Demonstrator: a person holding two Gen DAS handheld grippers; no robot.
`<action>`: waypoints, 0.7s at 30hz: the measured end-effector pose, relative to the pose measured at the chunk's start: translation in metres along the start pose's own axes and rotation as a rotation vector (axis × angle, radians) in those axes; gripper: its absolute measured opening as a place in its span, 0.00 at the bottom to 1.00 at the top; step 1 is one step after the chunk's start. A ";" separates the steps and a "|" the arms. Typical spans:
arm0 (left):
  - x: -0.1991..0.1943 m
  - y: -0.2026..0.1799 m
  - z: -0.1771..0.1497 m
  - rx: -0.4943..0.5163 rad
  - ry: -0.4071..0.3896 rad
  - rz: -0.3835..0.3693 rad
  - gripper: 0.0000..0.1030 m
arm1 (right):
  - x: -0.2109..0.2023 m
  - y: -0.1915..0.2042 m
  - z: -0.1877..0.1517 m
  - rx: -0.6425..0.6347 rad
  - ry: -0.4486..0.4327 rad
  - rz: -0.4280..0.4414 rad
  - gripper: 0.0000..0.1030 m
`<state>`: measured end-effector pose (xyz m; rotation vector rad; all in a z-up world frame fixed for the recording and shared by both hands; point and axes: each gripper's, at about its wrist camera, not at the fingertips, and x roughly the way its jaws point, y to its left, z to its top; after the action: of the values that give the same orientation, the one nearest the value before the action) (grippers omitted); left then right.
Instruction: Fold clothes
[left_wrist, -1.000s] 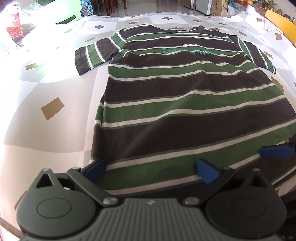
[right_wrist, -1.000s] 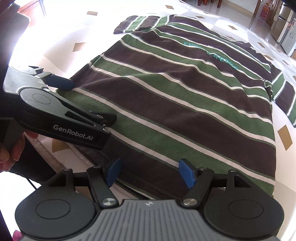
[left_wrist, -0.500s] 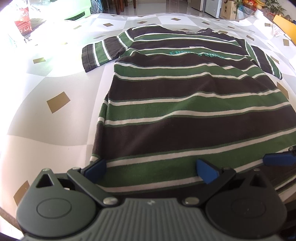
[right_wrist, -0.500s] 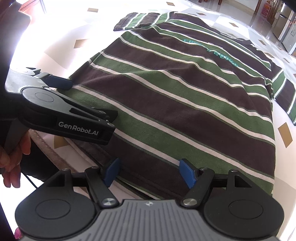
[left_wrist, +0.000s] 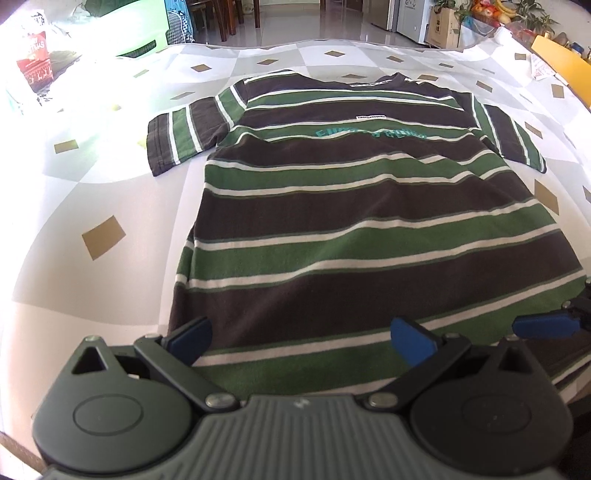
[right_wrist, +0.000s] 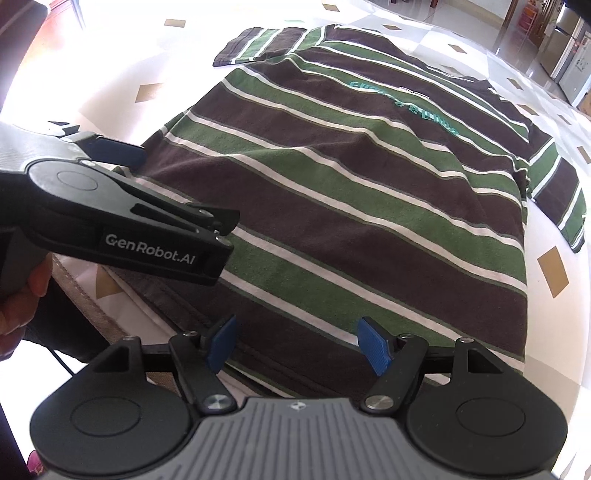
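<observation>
- A tablecloth (left_wrist: 92, 192), white and grey with small tan diamonds, covers the table.
- A striped T-shirt (left_wrist: 354, 221) in brown, green and white lies flat on it, front up, collar at the far end, hem at the near edge, sleeves spread to left and right.
- The left gripper (left_wrist: 301, 338) hangs over the hem's near left corner, blue pads spread wide, pinching nothing.
- The right gripper (right_wrist: 297, 345) hangs over the hem toward the right, jaws likewise spread, cloth beneath them ungripped.
- A red packet (left_wrist: 35, 61) lies at the far left.
</observation>
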<state>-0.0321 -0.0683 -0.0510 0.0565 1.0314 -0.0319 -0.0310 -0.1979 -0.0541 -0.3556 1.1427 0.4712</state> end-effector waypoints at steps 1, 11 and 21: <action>0.002 0.001 0.002 -0.009 0.013 -0.001 1.00 | -0.002 -0.005 0.001 0.011 0.006 0.003 0.68; 0.020 -0.003 0.030 -0.043 0.128 -0.017 1.00 | -0.017 -0.078 0.016 0.188 -0.005 -0.013 0.68; 0.027 -0.018 0.062 0.108 0.187 -0.057 1.00 | -0.025 -0.151 0.042 0.308 -0.048 -0.066 0.68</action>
<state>0.0340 -0.0902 -0.0427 0.1307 1.2180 -0.1364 0.0728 -0.3095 -0.0109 -0.1132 1.1330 0.2388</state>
